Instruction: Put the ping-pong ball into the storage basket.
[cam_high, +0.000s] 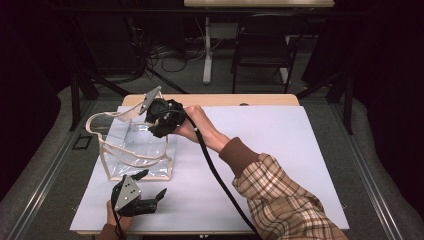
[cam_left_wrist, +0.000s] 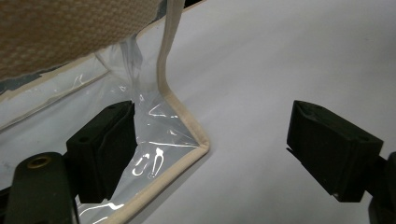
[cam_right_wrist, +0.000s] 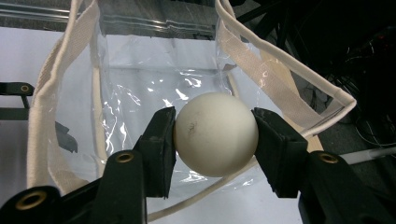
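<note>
The right gripper (cam_right_wrist: 215, 135) holds a white ball (cam_right_wrist: 215, 133) between its two black jaws, which press on the ball from both sides. In the right gripper view the ball hangs above the open top of a clear plastic bag (cam_right_wrist: 140, 93) with cream cloth edges and handles. In the high view the right gripper (cam_high: 159, 121) is over the far right part of the bag (cam_high: 132, 150), which stands upright on the white table (cam_high: 270, 150) at its left side. The left gripper (cam_high: 150, 192) lies low on the table, just in front of the bag. In the left gripper view its jaws stand wide apart and hold nothing; one jaw is beside the clear wall of the bag (cam_left_wrist: 159, 140), near its bottom corner
</note>
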